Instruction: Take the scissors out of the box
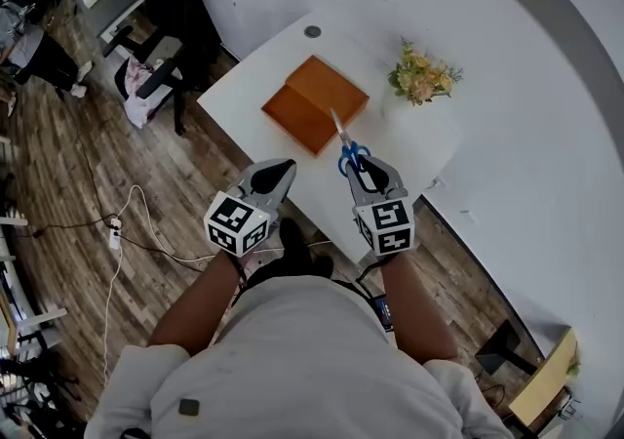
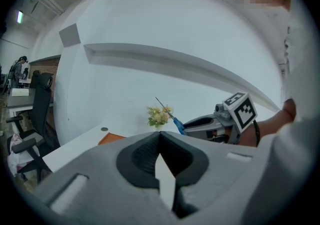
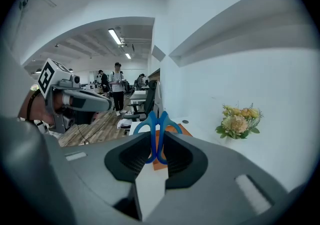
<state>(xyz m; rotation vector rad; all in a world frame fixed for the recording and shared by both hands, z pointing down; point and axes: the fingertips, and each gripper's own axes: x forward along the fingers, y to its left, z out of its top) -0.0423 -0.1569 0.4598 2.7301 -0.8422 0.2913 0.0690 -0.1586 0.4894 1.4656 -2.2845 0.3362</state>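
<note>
In your right gripper view the scissors (image 3: 151, 141) show only blue handles, blades out of sight; your left gripper (image 2: 160, 136) hides most of the box (image 2: 111, 139).

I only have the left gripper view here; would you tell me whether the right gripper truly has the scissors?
Observer: Yes. In the right gripper view, the right gripper is shut on the blue handle loops of the scissors.
Operator: Thank you. Where do the blades point?
Observer: In the head view they point away from the person, with their tips overlapping the near edge of the box on the table.
</note>
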